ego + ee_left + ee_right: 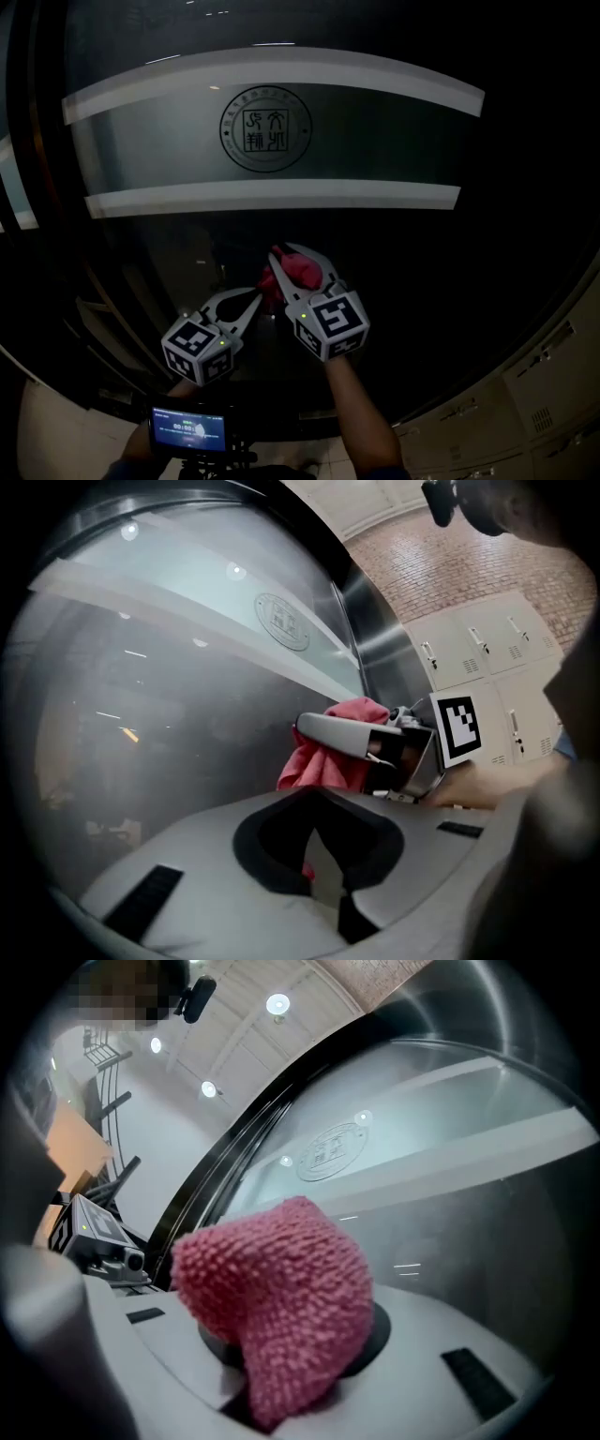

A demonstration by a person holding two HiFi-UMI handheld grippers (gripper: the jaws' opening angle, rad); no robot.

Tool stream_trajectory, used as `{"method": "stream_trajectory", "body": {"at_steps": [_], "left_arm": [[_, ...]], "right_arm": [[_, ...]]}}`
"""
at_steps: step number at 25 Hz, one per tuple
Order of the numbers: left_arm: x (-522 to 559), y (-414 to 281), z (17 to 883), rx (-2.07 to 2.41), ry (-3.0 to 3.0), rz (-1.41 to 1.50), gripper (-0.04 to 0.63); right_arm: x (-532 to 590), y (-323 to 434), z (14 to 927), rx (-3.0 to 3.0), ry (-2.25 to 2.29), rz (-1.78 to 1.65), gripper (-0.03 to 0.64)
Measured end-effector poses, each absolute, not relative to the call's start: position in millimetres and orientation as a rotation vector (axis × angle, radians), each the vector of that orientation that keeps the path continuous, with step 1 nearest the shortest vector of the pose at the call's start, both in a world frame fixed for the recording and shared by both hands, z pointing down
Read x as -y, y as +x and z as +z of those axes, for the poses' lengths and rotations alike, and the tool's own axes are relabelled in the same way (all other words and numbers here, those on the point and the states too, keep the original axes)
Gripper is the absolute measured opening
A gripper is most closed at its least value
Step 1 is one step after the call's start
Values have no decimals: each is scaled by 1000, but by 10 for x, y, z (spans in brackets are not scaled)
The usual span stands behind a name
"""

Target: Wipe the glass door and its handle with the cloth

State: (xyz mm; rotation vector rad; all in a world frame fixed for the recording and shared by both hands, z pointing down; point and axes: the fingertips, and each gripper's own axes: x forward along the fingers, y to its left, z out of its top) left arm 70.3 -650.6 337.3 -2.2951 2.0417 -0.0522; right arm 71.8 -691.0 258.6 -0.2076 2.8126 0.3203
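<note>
Head view gives us the glass door (469, 244), its frosted band bearing a round seal (266, 128) whose characters we cannot read. Below the seal, our right hand-held gripper (289, 253) is clenched on the pink cloth (305, 272), which is bunched and bulges past the jaws toward the glass. Lower left of the seal, our left hand-held gripper (255, 300) is closed on nothing.

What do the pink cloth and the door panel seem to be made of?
Cloth: probably microfibre or terry, matte; nubby looped pile shows. Door: glass, glossy, with frosted bands; it mirrors ceiling lights.
</note>
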Motion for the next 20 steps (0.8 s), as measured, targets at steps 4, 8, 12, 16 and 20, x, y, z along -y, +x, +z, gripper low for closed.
{"method": "stream_trajectory", "body": {"at_steps": [4,8,12,16,20], "left_arm": [[6955,1157,3411,-1981,-2361,-51,6],[7236,1405,3481,-1979,-2391,-52,6],[7327,1501,3516,-1985,-2394,-68,6],[7257,1412,3521,-2017,-2365,-67,6],[7031,1125,3550,-2084,-2303,-64,6]], "right_arm": [[7501,1354,2611,-2821,-363,329,78],[8024,1896,2629,-2806,-508,295,78],[8242,2135,2640,-2786,-562,268,78],[8161,2091,2653,-2771,-535,215,77],[7704,1696,2638,-2758,-375,178,77]]}}
